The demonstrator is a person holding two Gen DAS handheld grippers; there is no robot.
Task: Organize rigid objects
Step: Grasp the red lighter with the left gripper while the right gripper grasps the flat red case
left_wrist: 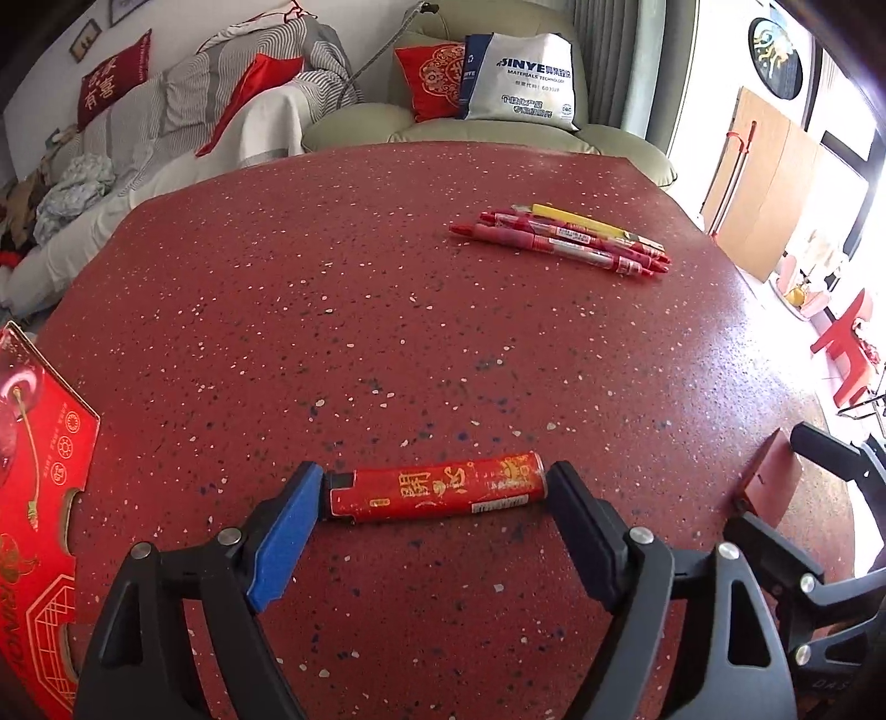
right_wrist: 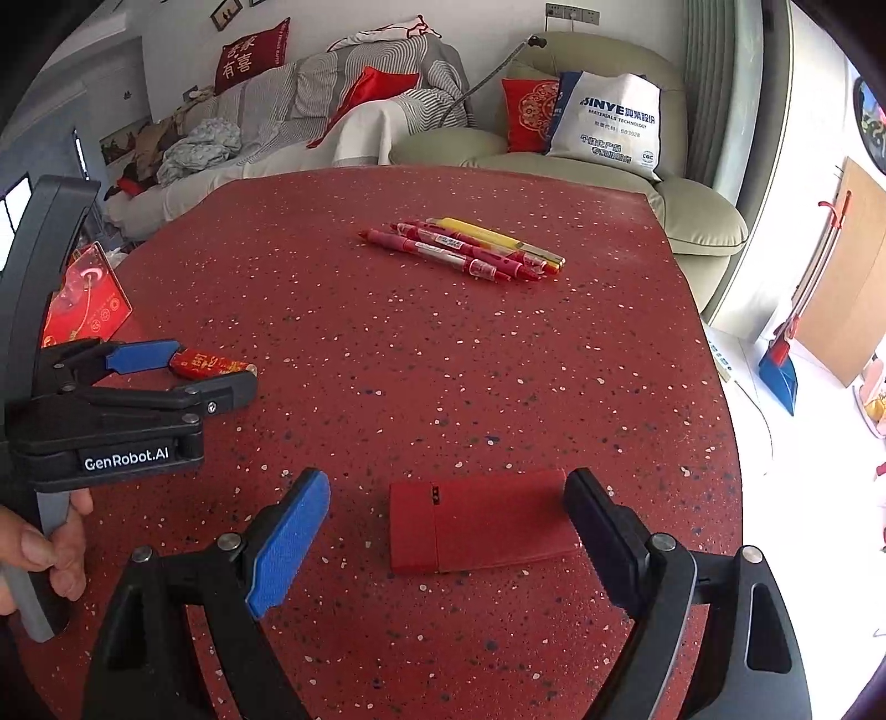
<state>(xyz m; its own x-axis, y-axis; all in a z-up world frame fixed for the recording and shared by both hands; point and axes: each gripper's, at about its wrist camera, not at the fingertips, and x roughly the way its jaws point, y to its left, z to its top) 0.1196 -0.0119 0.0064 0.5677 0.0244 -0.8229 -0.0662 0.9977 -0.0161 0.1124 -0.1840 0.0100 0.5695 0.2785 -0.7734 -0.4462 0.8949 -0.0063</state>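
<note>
A red lighter (left_wrist: 437,493) with gold characters lies flat on the speckled red table (left_wrist: 332,310), spanning the left gripper (left_wrist: 434,498), whose spread jaws flank its ends, contact unclear. Only the right view shows a smooth flat red box (right_wrist: 482,520) whole, between the right gripper's (right_wrist: 443,531) spread jaws. Farther off lie pens (right_wrist: 465,249).

White bag (left_wrist: 520,77) on armchair: "SINYE", "MATERIALS TECHNOLOGY" below, smaller print not readable. Left gripper (right_wrist: 213,368) body: white "GenRobot.AI". Red cushion (right_wrist: 252,52) on sofa: white Chinese characters. Red lighter (left_wrist: 437,487): gold Chinese characters, small label not readable.
</note>
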